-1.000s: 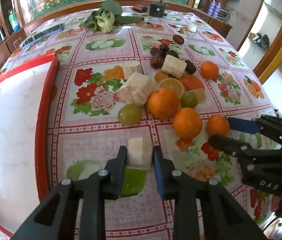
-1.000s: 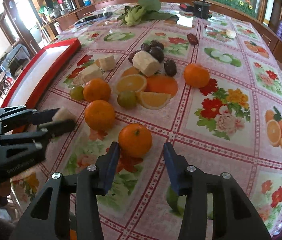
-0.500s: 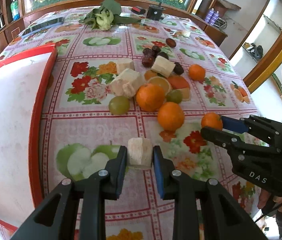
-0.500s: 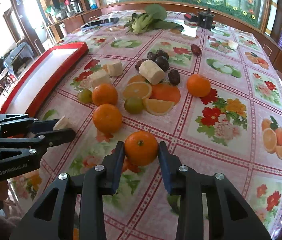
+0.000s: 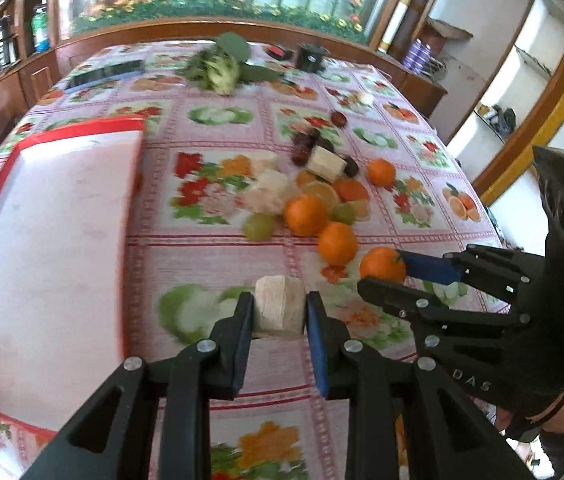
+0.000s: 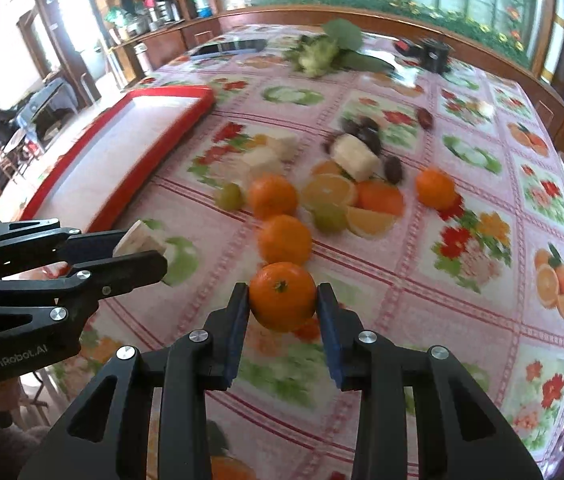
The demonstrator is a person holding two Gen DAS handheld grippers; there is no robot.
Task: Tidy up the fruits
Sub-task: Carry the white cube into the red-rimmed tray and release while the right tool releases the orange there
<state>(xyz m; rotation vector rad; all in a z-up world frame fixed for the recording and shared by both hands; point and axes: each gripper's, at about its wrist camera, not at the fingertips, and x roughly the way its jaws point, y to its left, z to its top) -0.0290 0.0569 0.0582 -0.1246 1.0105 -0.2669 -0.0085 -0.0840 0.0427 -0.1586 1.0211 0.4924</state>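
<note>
My left gripper (image 5: 278, 312) is shut on a pale white fruit chunk (image 5: 279, 307), held above the tablecloth; that chunk also shows in the right wrist view (image 6: 138, 238). My right gripper (image 6: 283, 300) is shut on an orange (image 6: 283, 295), which also shows in the left wrist view (image 5: 381, 264), lifted off the table. A red-rimmed white tray (image 5: 46, 248) lies to the left, also seen in the right wrist view (image 6: 122, 152). More oranges (image 6: 285, 240), orange slices (image 6: 327, 191), green grapes (image 5: 258, 226), white chunks (image 5: 270, 194) and dark dates (image 6: 393, 169) lie in a pile mid-table.
A leafy green vegetable (image 5: 222, 66), a dark phone-like slab (image 5: 106, 70) and a black cup (image 5: 309, 56) sit at the far end of the floral tablecloth (image 5: 210, 256). A lone orange (image 6: 435, 188) lies right of the pile. Wooden cabinets ring the table.
My right gripper closed on the orange and lifted it. Both grippers have risen and tilted, the left still carrying the white chunk, with the tray larger in view.
</note>
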